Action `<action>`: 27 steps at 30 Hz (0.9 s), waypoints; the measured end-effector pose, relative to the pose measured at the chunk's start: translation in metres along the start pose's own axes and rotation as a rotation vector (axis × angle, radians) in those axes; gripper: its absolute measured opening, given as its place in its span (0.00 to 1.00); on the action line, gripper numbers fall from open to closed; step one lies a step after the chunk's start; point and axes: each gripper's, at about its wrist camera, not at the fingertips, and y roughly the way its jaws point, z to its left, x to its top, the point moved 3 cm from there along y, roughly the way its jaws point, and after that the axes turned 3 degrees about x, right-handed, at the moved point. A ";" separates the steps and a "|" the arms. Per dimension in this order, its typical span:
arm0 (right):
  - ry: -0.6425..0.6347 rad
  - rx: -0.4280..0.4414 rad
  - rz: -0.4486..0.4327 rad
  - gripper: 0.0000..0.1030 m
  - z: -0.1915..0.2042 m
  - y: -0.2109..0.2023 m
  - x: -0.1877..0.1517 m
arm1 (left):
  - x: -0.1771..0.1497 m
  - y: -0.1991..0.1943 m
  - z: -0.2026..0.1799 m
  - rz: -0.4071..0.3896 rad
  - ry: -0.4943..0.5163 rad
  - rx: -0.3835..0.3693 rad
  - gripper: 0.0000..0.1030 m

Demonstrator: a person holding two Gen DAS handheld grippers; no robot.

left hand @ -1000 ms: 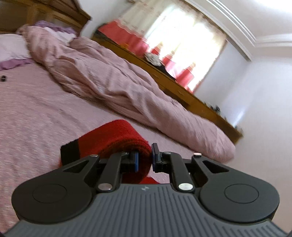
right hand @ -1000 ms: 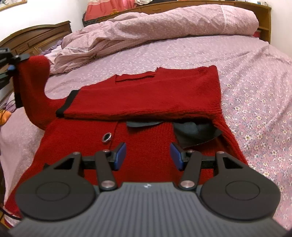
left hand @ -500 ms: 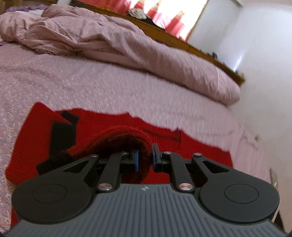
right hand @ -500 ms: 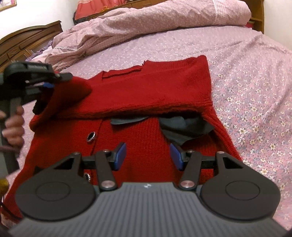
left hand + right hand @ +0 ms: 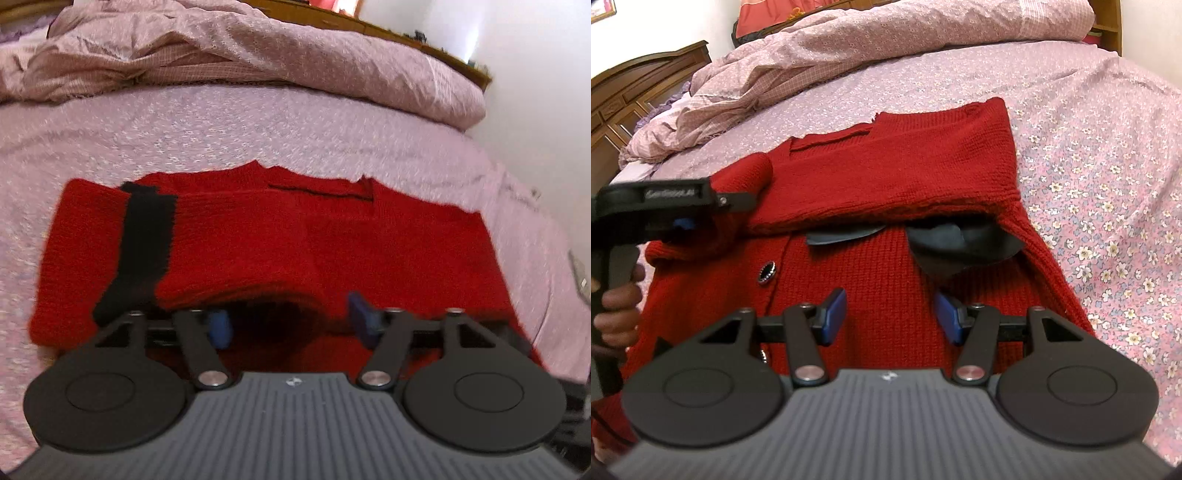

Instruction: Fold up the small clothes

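1 wide bed (image 5: pixel 1108 155) under a flowered pink sheet, crumpled quilt (image 5: pixel 258 48) behind. The knitted red cardigan (image 5: pixel 886 173) lies mid-bed, folded. Left gripper (image 5: pixel 288 325) is opening, sleeve (image 5: pixel 229 266) loose between its fingers; right gripper (image 5: pixel 890 314) hangs half-spread, empty.

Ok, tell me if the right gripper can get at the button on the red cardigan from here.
Probably yes: the button lies uncovered just ahead-left of the right gripper, whose jaws are open and empty over the red cardigan. Nothing lies between.
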 end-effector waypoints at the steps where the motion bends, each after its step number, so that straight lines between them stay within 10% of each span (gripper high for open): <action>1: -0.002 0.000 -0.001 0.54 0.001 0.000 0.000 | -0.002 -0.004 0.001 0.005 0.015 0.022 0.79; 27: -0.219 0.099 -0.005 0.54 0.083 0.013 0.033 | -0.041 -0.046 0.096 0.106 -0.070 0.332 0.89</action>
